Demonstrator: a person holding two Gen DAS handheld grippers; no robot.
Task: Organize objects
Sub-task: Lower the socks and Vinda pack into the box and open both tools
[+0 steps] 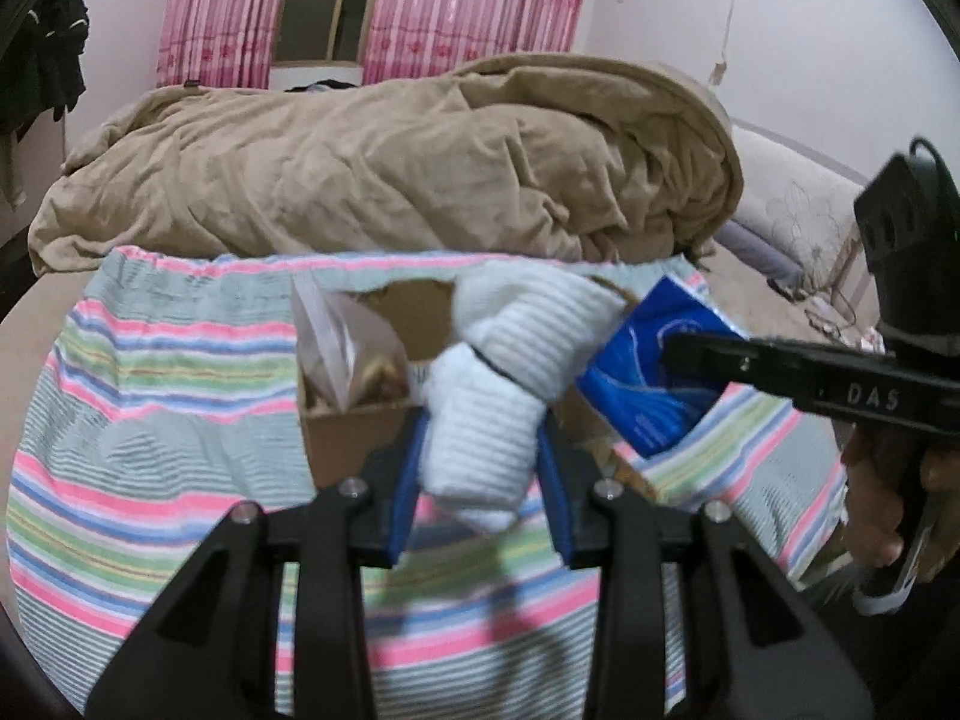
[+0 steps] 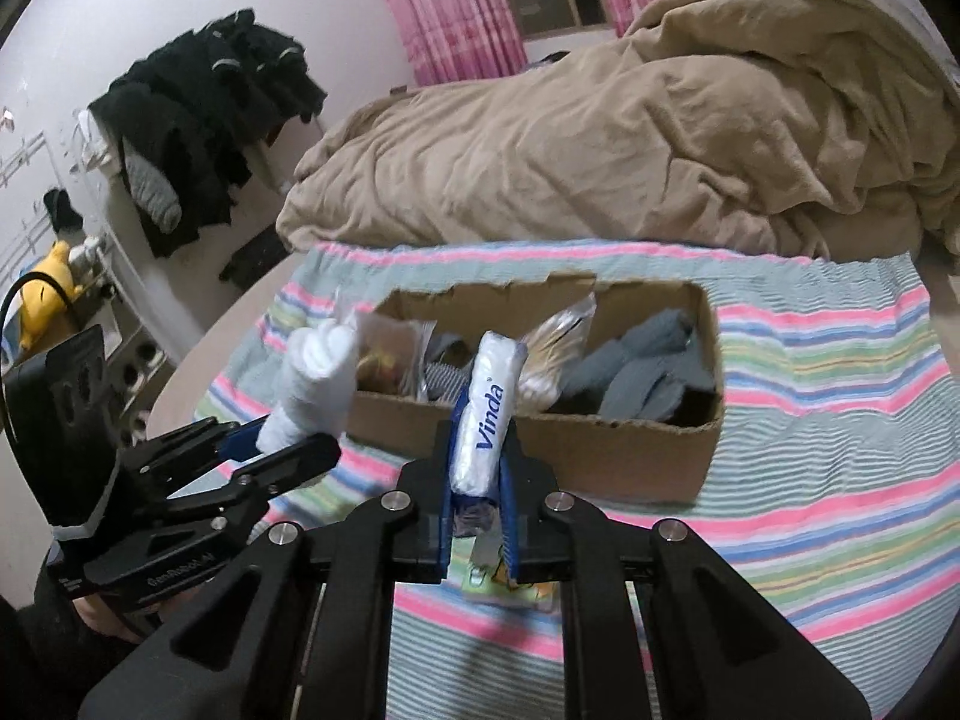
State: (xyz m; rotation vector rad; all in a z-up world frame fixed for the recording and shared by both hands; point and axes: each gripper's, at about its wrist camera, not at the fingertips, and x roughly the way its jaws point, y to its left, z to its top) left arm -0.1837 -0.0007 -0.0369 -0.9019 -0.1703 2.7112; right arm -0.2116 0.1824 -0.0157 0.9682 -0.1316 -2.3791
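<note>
Both grippers hover over the bed's striped blanket (image 2: 840, 360): left gripper (image 1: 480, 456) clamped on white socks (image 1: 480, 420), right gripper (image 2: 480, 462) on a tissue pack (image 2: 489, 414), probably bound for the cardboard box (image 2: 630, 450).

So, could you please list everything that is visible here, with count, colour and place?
white socks: one rolled pair, white, held in the left gripper in front of the box
tissue pack: one, blue and white, "Vinda", held in the right gripper
cardboard box: one, brown, on the striped cloth
grey socks: several, grey, right part of the box
clear bags: at least two, transparent, inside the box
striped cloth: one, pink, green and blue, under the box
blanket: one, beige, behind the box
curtains: pink, at the window
dark clothes: pile, black, by the wall
left gripper: black, blue pads
right gripper: black, blue pads
</note>
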